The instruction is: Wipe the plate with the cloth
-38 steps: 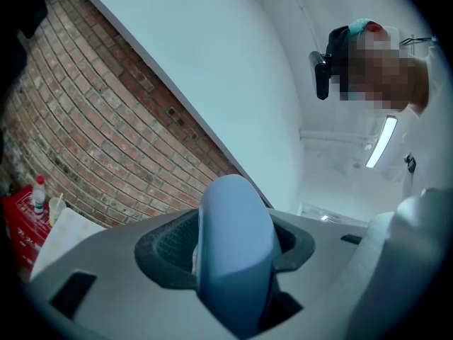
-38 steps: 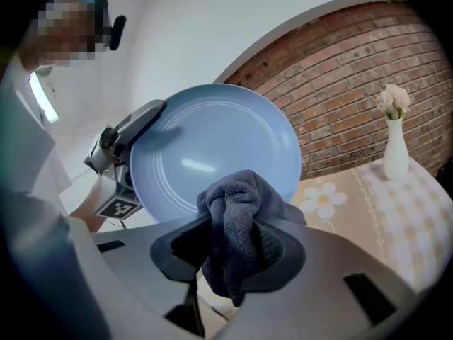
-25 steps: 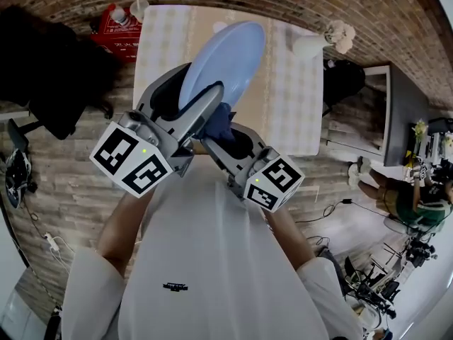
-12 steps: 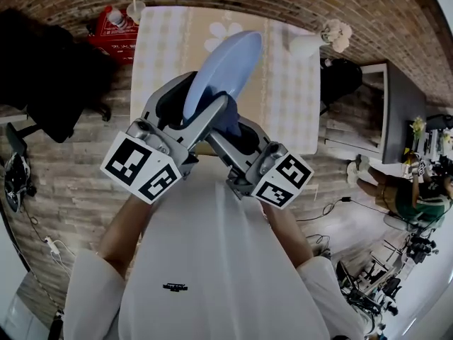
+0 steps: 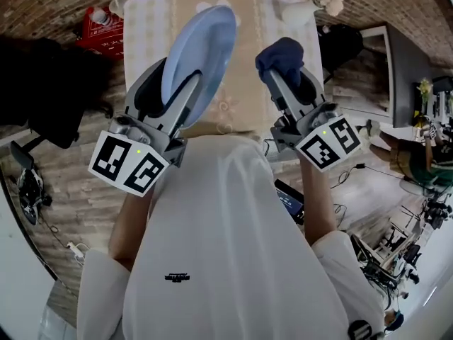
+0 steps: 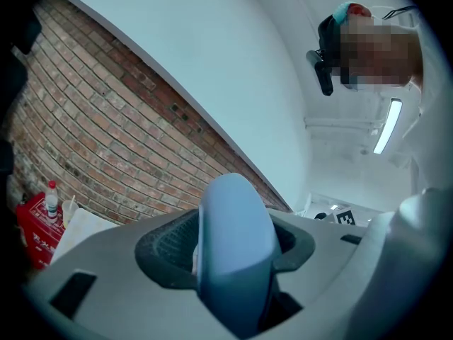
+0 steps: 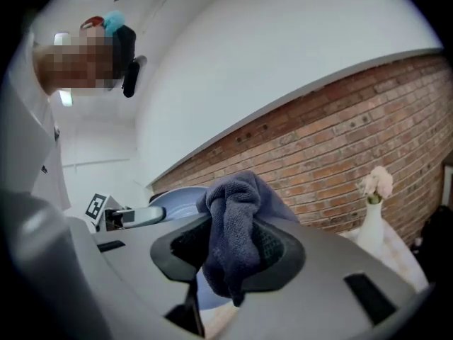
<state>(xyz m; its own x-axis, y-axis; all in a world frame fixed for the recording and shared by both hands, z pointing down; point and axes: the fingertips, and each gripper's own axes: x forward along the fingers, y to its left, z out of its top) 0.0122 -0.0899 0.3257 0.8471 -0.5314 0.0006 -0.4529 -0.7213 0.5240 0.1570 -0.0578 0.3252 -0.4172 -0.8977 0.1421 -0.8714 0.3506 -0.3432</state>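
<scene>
Setting: brick wall [image 6: 92, 133] behind a tabletop [image 5: 244, 98] covered in pale checked fabric with a beige strip, at the top centre of the head view.
Plate: the light blue plate [image 5: 202, 44] sits in the upper middle of the head view, left of centre, seen against the tabletop. It stands on edge and tilted, its rim reaching towards the top of the frame. In the left gripper view its rim [image 6: 233, 253] fills the lower centre.
Left gripper: the left gripper [image 5: 173, 94] is clamped on the plate's lower rim, one dark ribbed pad on each face, with its marker cube at the lower left of the gripper.
Cloth: the dark blue cloth [image 5: 279, 55] is bunched into a wad at the upper right of centre in the head view. In the right gripper view it [image 7: 233, 239] hangs in folds at the centre.
Right gripper: the right gripper [image 5: 287, 76] pinches the cloth between its pads, with its marker cube towards the right edge of the frame.
Plate and cloth: they are apart in the head view, with bare tabletop showing between them. The right gripper view shows the plate [image 7: 177, 200] behind and to the left of the cloth.
On the tabletop: a white vase with pale flowers [image 5: 315, 2] lies at its top right corner.
Beside the tabletop: a red crate with a bottle [image 5: 99, 23] sits at the upper left.
Person: a white shirt [image 5: 212, 246] fills the lower half of the head view.
</scene>
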